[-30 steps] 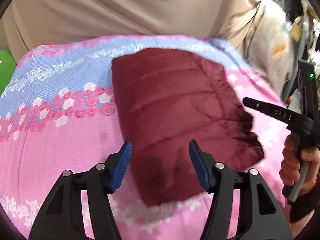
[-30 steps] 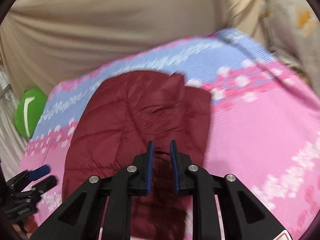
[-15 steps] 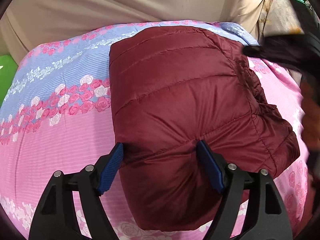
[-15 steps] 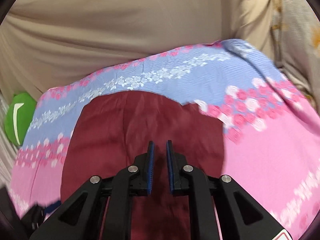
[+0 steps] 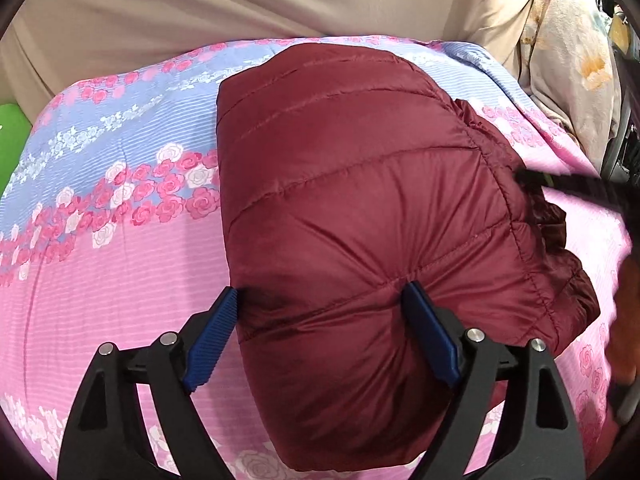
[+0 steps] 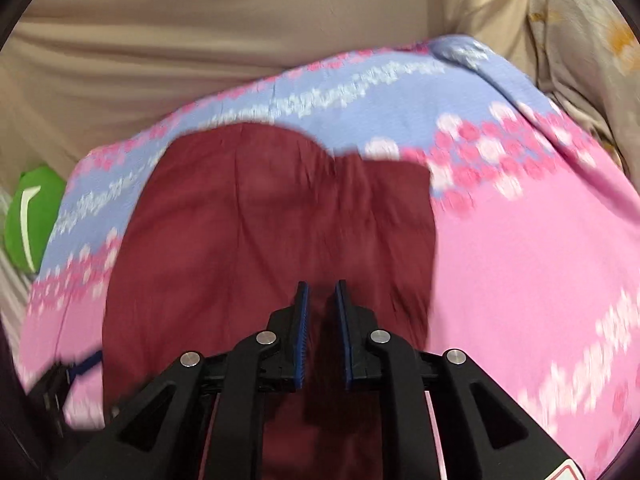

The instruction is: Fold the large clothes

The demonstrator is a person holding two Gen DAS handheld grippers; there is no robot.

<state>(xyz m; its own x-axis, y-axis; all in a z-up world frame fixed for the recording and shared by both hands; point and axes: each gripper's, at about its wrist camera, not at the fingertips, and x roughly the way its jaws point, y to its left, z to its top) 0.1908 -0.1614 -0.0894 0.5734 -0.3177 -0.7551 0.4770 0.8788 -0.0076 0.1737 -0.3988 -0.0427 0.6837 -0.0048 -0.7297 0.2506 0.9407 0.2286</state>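
A folded maroon quilted jacket (image 5: 360, 208) lies on a pink and blue floral bedspread (image 5: 120, 272). My left gripper (image 5: 320, 308) is open, its blue fingers straddling the jacket's near edge and pressing on it. My right gripper (image 6: 321, 300) hovers over the jacket (image 6: 260, 240) in the blurred right wrist view, its jaws close together with a narrow gap and nothing between them. The right gripper also shows as a dark blur at the jacket's right edge in the left wrist view (image 5: 568, 188).
A beige sheet (image 5: 280, 0) lies behind the bedspread. A green object (image 6: 30, 224) sits at the far left. A pale floral cloth (image 5: 572, 60) hangs at the right. The left gripper shows blurred at the lower left of the right wrist view (image 6: 60, 384).
My left gripper has come down onto the jacket's near edge and stayed open. My right gripper has moved over the jacket, its jaws staying almost shut.
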